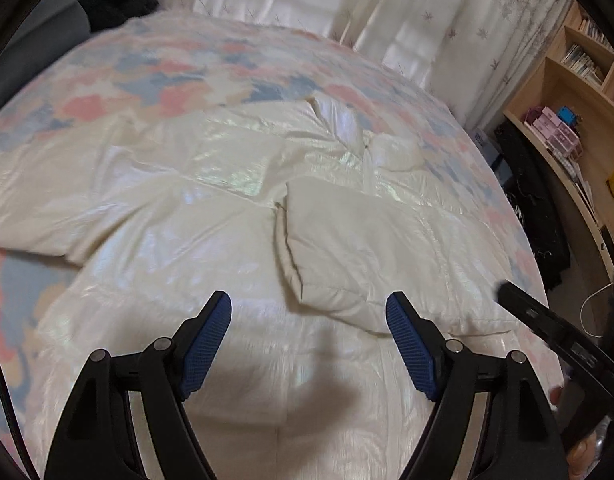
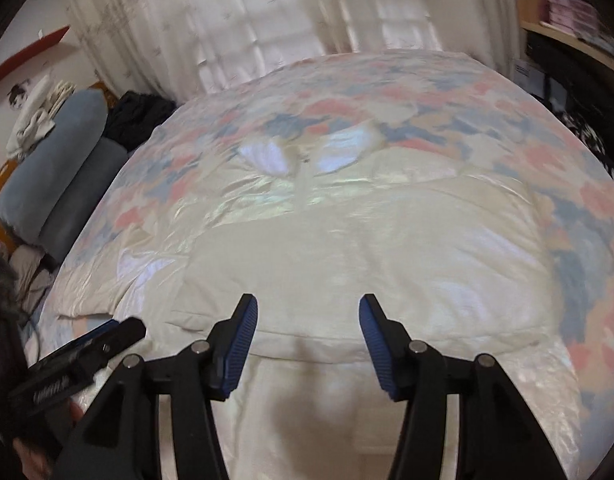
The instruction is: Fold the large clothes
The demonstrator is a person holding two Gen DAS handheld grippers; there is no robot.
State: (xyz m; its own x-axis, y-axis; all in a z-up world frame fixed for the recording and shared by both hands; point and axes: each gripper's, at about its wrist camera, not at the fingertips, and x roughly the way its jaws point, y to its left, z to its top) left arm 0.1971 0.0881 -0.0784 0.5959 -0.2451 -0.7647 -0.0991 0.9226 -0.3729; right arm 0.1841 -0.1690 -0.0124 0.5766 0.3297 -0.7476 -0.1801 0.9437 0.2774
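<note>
- Blue-padded fingers (image 1: pixel 407 344) of the left gripper (image 1: pixel 309 344) are standing wide apart over the cream puffer jacket (image 1: pixel 211 216), with nothing between them and no pad pressing on the fabric
- Likewise, the right gripper (image 2: pixel 307 344) is hovering with its jaws parted and empty, pointing down at the jacket (image 2: pixel 347 248)
- Lying spread across the bed (image 1: pixel 155 64) with its floral cover, the jacket is running with its long axis from the near hem, just under both grippers, away to the collar (image 1: pixel 339 116) on the far side, toward the curtains (image 1: pixel 447 8)
- One sleeve (image 1: pixel 347 248) is lying folded inward across the body; in the left wrist view it is sitting ahead and to the right of the left gripper's fingers, its cuff end close to the right-hand pad
- In the right wrist view that same folded sleeve (image 2: pixel 367 264) is stretching crosswise directly ahead of the right gripper, so the right hand is looking better placed for it
- Opposite sleeve (image 1: pixel 39 196) is still stretching out flat to the left, well apart from the right gripper and nearer the left one; judging by this, the left hand is the likely one for bringing it inward
- Each gripper is showing at the edge of the other's view, the right gripper (image 1: pixel 547 328) just beside the left, both near the hem
</note>
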